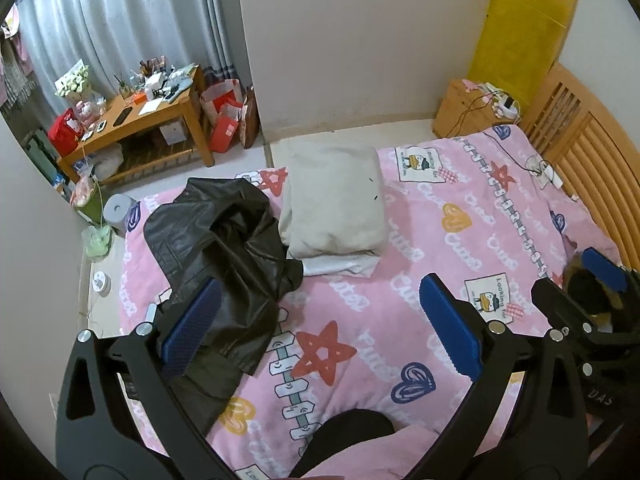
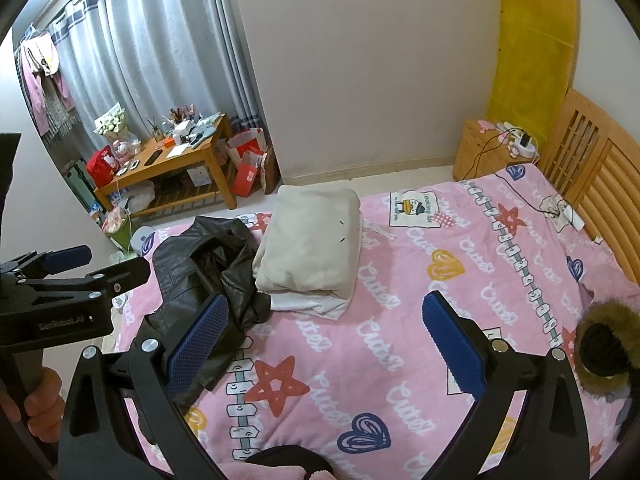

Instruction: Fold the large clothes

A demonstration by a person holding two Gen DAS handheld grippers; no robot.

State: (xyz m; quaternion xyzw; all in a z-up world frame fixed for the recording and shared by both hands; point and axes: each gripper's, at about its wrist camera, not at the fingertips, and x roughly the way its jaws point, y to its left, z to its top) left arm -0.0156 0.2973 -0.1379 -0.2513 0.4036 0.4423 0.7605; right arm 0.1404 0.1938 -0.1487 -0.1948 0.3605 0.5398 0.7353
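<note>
A crumpled black leather jacket (image 1: 224,256) lies on the left part of the pink patterned bed cover (image 1: 400,312); it also shows in the right wrist view (image 2: 204,280). A folded cream garment (image 1: 332,204) sits stacked on a white one beside it, seen in the right wrist view too (image 2: 312,244). A garment with a brown fur-trimmed hood (image 2: 608,344) lies at the bed's right edge. My left gripper (image 1: 324,320) is open and empty above the bed, its left pad over the jacket. My right gripper (image 2: 328,340) is open and empty above the cover.
A wooden headboard (image 2: 600,168) and nightstand (image 2: 488,152) with cables stand at the right. A cluttered wooden bench-table (image 2: 176,168), red bags (image 2: 248,168) and curtains are at the far left. A cable and power strip (image 2: 568,212) lie on the bed near the headboard.
</note>
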